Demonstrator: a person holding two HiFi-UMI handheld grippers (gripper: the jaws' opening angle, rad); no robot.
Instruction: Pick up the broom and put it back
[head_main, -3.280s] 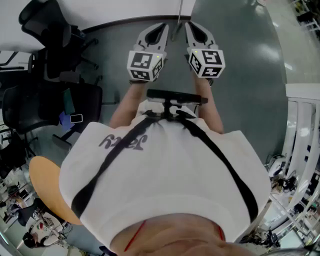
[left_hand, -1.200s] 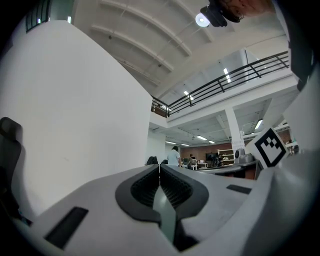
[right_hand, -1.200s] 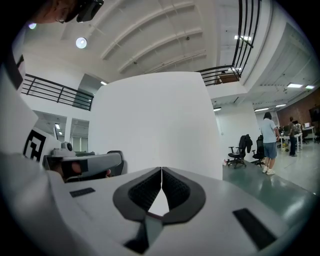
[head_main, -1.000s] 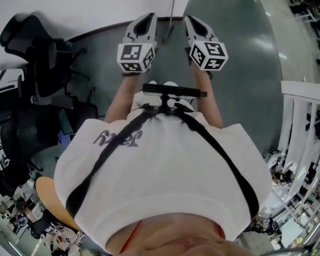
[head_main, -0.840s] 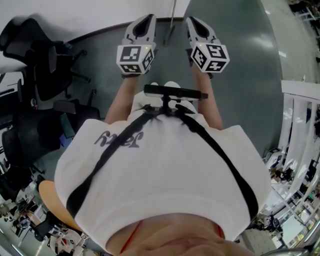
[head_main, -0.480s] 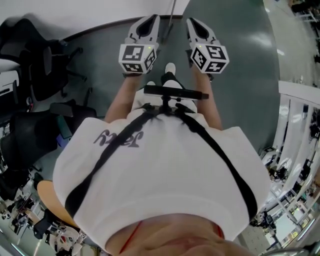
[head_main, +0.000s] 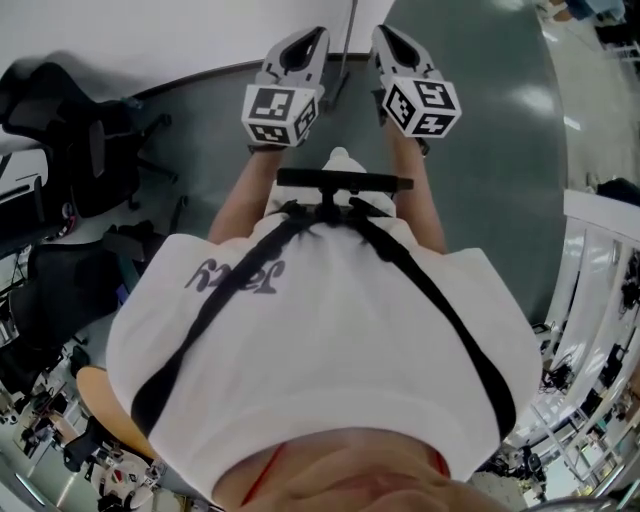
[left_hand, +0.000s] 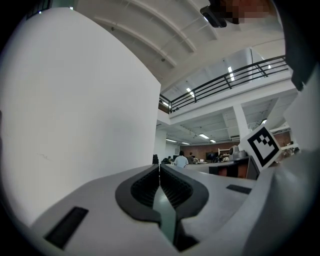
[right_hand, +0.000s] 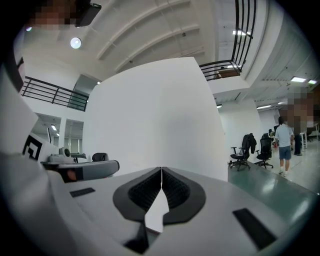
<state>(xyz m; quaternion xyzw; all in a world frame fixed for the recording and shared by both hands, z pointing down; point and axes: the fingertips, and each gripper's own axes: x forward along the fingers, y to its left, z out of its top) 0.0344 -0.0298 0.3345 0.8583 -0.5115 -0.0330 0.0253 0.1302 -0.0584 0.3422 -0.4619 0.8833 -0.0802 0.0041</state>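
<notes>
1. White wall (head_main: 150, 40): fills the head view from 10 to 12 o'clock and meets the floor along a dark skirting line.
2. Green-grey floor (head_main: 480, 150): glossy, running from 12 to 3 o'clock.
3. Person's white shirt (head_main: 320, 360): crossed by black straps, at centre and 6 o'clock.
4. Black office chairs (head_main: 90, 150): grouped at 9 o'clock, beside the wall.
5. Left hand-held gripper (head_main: 314, 36): at 12 o'clock, jaws closed together, nothing between them, facing the wall.
6. Right hand-held gripper (head_main: 386, 33): just beside the left one, jaws closed and empty.
7. Broom (head_main: 352, 22): only a thin upright handle shows, at 12 o'clock against the wall, between the two gripper tips and apart from both. Its head cannot be made out.
</notes>
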